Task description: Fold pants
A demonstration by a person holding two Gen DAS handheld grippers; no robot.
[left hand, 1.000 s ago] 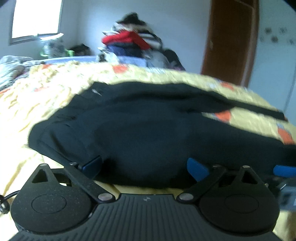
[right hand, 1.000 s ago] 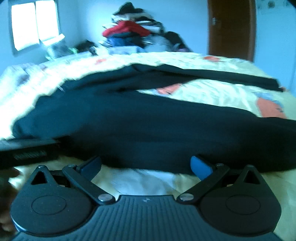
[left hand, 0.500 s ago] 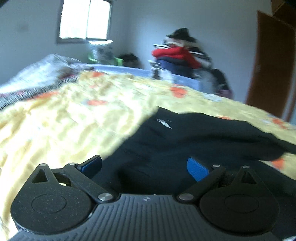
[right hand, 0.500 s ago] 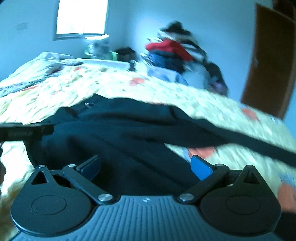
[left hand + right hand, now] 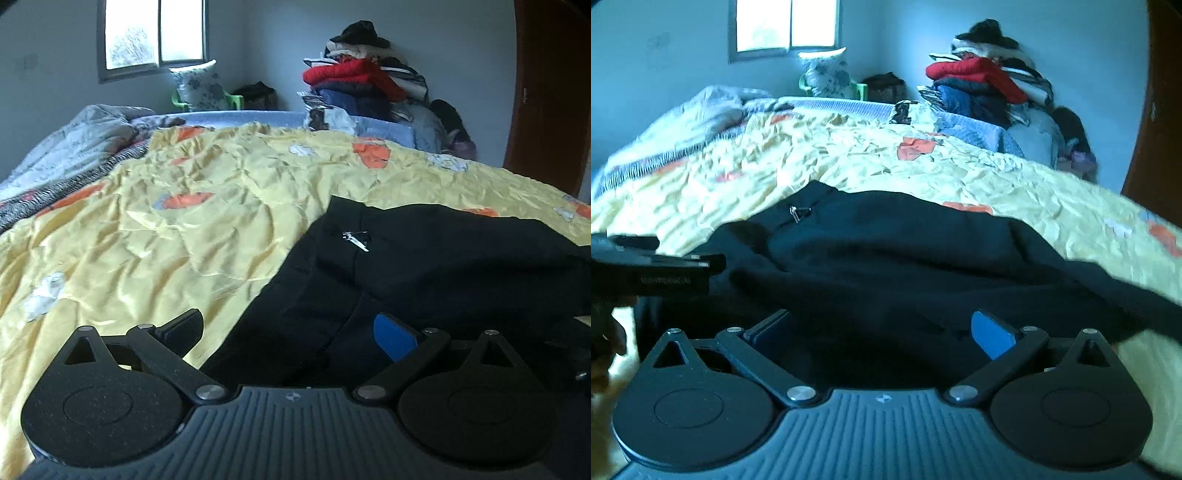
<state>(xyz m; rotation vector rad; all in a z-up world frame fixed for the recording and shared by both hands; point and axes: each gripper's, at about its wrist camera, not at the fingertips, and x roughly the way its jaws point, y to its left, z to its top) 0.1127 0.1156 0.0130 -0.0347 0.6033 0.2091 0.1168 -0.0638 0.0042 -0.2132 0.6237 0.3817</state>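
Pants (image 5: 424, 266), black, soft and rumpled, on crinkled yellow quilt (image 5: 184, 236)

Pants (image 5: 424, 266): right side cut off by frame edge, near hem hidden behind gripper body. Left gripper (image 5: 653, 269): only its blurred tip in right view. Clothes pile (image 5: 990, 81): items too blurred to tell apart.

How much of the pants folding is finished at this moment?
Done: the black pants lie on the yellow bedspread, bunched, with no neat fold visible. In hand: nothing; the left gripper and right gripper hover over them, jaws open. Left: grasping and folding.
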